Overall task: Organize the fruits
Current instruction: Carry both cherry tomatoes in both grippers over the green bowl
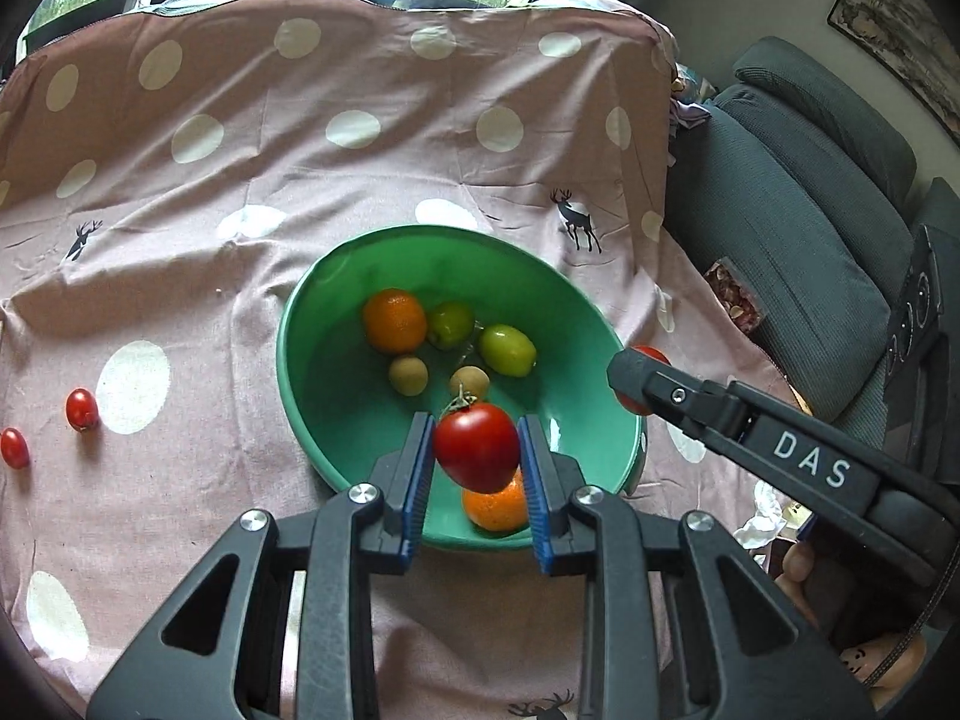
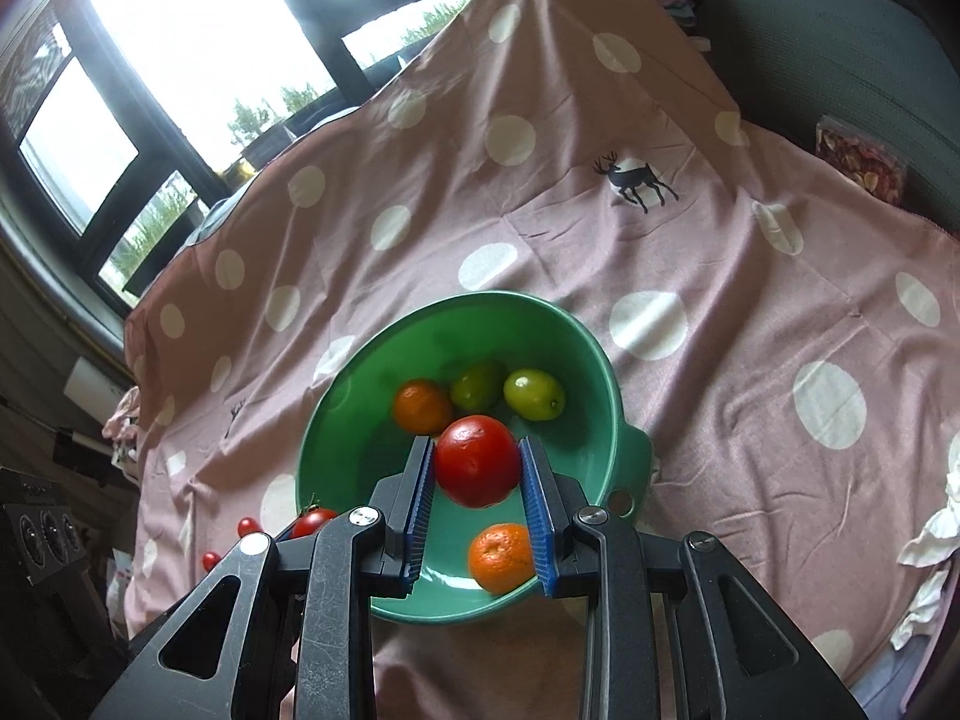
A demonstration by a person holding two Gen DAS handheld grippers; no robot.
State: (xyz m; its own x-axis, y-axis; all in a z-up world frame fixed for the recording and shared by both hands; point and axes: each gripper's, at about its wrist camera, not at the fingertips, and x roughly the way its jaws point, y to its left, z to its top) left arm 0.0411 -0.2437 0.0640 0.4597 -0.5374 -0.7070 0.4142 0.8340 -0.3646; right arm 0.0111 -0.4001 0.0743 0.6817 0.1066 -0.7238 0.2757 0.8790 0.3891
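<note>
A stemmed red tomato (image 1: 477, 447) is being clamped by the left gripper (image 1: 477, 450), a smooth red tomato (image 2: 478, 461) by the right gripper (image 2: 477, 462) — both over the green plastic bowl (image 1: 300, 360) holding oranges, green fruits; cherry tomatoes (image 1: 81, 409) are lying on the dotted pink cloth (image 1: 360, 180).

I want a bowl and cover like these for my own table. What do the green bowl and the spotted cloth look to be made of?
Green bowl: probably plastic or melamine, smooth and semi-glossy; soft window glare on its inner wall, and a moulded tab handle with a hole. It could be glazed ceramic.

Spotted cloth: woven fabric, likely cotton, matte; it creases, keeps fold lines and drapes over the edge.
</note>
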